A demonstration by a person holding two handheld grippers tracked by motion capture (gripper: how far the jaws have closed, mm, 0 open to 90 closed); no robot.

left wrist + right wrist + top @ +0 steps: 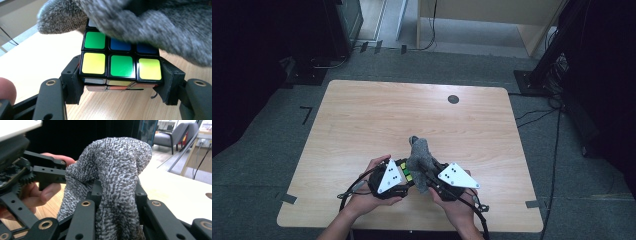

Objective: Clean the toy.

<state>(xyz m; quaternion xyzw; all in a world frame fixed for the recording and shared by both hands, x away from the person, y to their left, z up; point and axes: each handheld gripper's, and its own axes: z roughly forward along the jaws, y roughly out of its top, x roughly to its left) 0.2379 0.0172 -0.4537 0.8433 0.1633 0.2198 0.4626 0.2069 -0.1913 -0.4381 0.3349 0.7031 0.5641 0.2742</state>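
The left gripper [120,82] has its jaws closed onto the two sides of a puzzle cube [120,66], holding it just above the wooden table [362,125]. They stand only as wide as the cube itself, each pad pressed flat against a side. The cube's face toward that gripper's camera shows yellow, green and yellow squares along the near row, with a green and blue squares in the row beyond.

A grey knitted cloth [117,182] drapes over the far part of the cube, covering its upper rows in the left gripper view. The right gripper [116,195] has its jaws drawn close together on a bunched fold of this cloth, and the fabric bulges up above the pads and hangs down between the arms.

In the high view the cloth [421,162] rises as a grey heap directly over the cube [406,172], with the left gripper [398,176] just to the cube's left and the right gripper [435,179] just to its right. Both of the person's hands come in from the table edge nearest the cube, which sits near that edge and well apart from the dark round spot [453,99] at the far side
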